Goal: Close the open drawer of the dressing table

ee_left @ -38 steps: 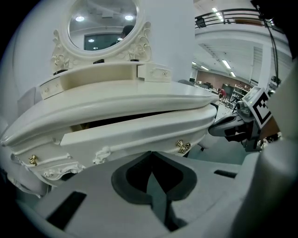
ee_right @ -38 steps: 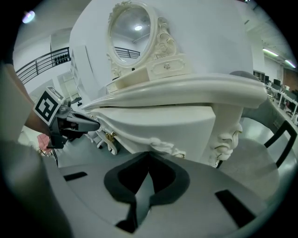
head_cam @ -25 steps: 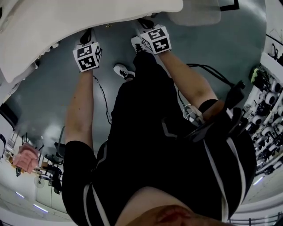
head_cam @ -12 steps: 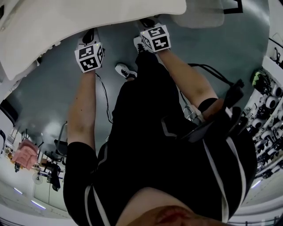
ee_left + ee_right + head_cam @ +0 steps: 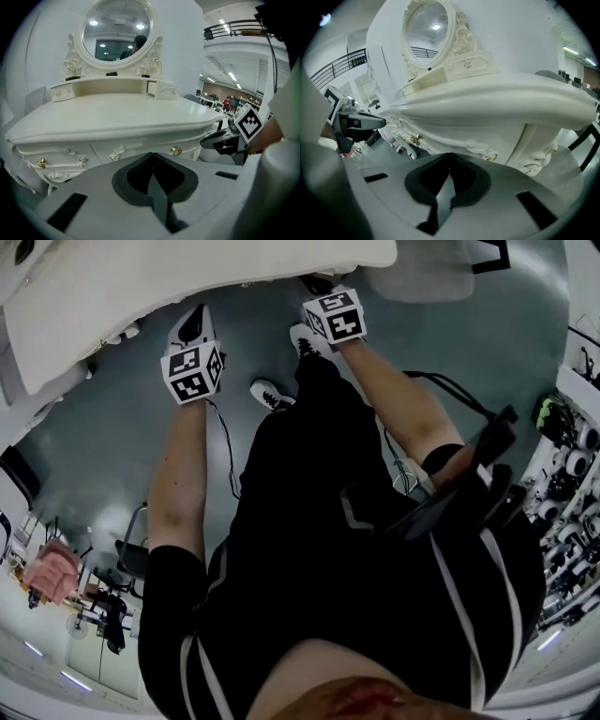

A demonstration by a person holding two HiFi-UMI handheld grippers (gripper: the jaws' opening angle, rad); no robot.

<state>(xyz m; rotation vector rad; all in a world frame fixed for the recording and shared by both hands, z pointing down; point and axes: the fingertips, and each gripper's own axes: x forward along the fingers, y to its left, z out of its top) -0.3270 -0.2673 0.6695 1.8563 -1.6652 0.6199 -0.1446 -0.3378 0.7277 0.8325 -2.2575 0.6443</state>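
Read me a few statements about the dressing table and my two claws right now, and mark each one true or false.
1. The left claw and the right claw are both shut, with nothing between their jaws. True.
2. The dressing table is dark brown. False: it is white.
3. The mirror sits in a carved frame. True.
4. The right claw grips a gold knob. False: it holds nothing, and the knob lies off to its left.

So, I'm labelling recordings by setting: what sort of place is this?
Probably a large lab or workshop hall, not a home: the white carved dressing table stands on a smooth grey floor, with long ceiling strip lights and a dark metal balcony railing beyond.
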